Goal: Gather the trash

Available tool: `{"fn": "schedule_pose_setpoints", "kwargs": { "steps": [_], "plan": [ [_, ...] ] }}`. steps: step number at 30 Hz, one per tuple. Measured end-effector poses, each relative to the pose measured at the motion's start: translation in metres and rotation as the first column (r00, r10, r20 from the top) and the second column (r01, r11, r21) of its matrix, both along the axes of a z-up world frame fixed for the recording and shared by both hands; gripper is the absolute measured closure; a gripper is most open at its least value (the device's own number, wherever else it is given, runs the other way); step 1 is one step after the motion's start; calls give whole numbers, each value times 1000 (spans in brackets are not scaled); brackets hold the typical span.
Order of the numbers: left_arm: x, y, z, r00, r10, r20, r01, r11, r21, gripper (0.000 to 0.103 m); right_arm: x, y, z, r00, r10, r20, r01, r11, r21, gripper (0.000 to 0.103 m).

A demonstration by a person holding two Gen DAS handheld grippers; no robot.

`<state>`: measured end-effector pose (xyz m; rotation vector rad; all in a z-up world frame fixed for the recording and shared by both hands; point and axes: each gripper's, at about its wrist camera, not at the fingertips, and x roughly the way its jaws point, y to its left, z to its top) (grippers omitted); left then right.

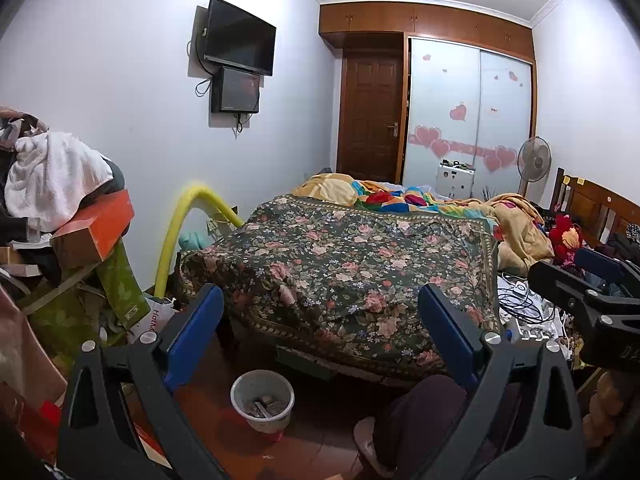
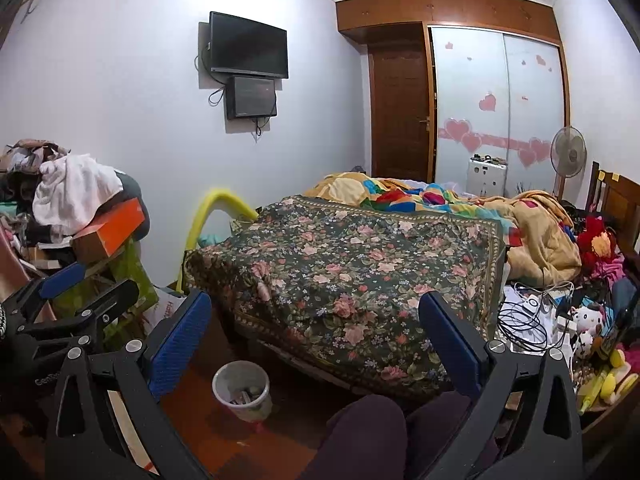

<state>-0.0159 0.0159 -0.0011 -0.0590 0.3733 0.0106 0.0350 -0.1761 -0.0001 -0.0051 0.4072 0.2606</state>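
Left wrist view: bedroom, person seated, knees showing at the bottom edge. Left gripper (image 1: 320, 332) held up, blue fingers spread wide apart, nothing between them. A small white waste bin (image 1: 262, 400) stands upright on the red-brown floor (image 1: 224, 432), below and slightly left of the gap between the fingers, just in front of the foot of the bed (image 1: 340, 272). Scraps lie in its bottom; what they are is too small to tell.

Right wrist view: right gripper (image 2: 316, 336) likewise wide open and empty. The same bin (image 2: 242, 390) sits lower-left of its fingers, so it lies further off-axis for this hand than for the left one. Judgement: the left gripper is the nearer and better lined up to the bin; the reach would be downward and forward, and the bin's open mouth faces up.

Loose clutter that may count as trash is on the opposite side: cables and small items (image 2: 536, 316) at the right of the bed, closer to the right gripper. No single piece of trash can be singled out with confidence. Neither gripper touches anything.
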Motion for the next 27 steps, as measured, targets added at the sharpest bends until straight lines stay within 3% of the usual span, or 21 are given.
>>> {"fn": "schedule_pose_setpoints", "kwargs": {
  "steps": [27],
  "plan": [
    [-3, 5, -4, 1000, -2, -9, 1, 1000, -14, 4, 1, 5, -5, 1000, 3, -22, -4, 1000, -20, 0]
  ]
}}
